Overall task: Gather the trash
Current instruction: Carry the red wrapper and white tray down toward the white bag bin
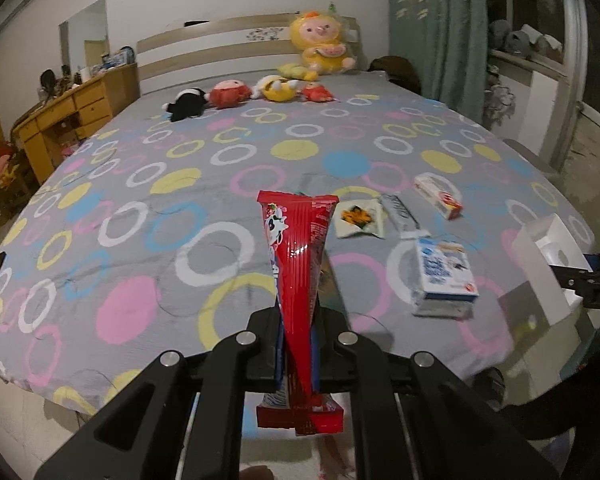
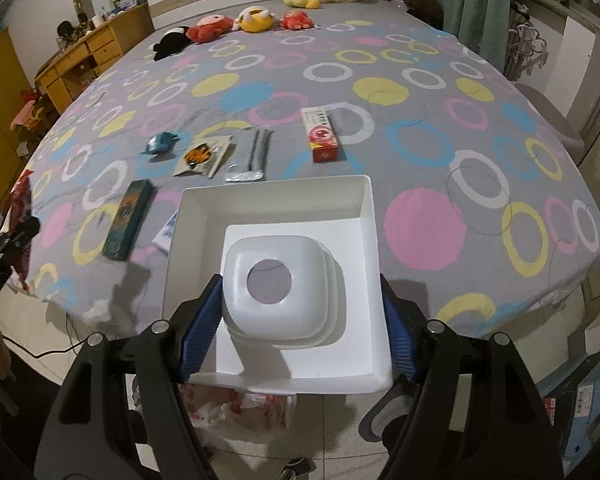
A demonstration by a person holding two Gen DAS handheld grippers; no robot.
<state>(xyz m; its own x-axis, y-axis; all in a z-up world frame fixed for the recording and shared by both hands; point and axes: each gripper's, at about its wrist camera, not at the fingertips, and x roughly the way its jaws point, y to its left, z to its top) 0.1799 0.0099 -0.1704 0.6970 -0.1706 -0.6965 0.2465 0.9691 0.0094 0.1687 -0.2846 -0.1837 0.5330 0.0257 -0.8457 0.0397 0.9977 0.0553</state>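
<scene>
left gripper [image 1: 298, 356] clamped on red snack wrapper [image 1: 298, 264] | right gripper [image 2: 296, 332] hugging white bin [image 2: 276, 200] off bed's [image 2: 420, 160] near edge | drop wrapper straight in, bin level

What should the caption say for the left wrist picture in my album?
Left gripper pinches a red snack wrapper above the circle-patterned bed.

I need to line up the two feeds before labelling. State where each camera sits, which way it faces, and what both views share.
Left wrist: on the left gripper, facing down the bed toward the headboard; its fingers clamp a red wrapper.
Right wrist: on the right gripper, same heading; its fingers grip a white bin.
Shared: the plush toys, red-and-white box, flower packet, silver packet.
</scene>
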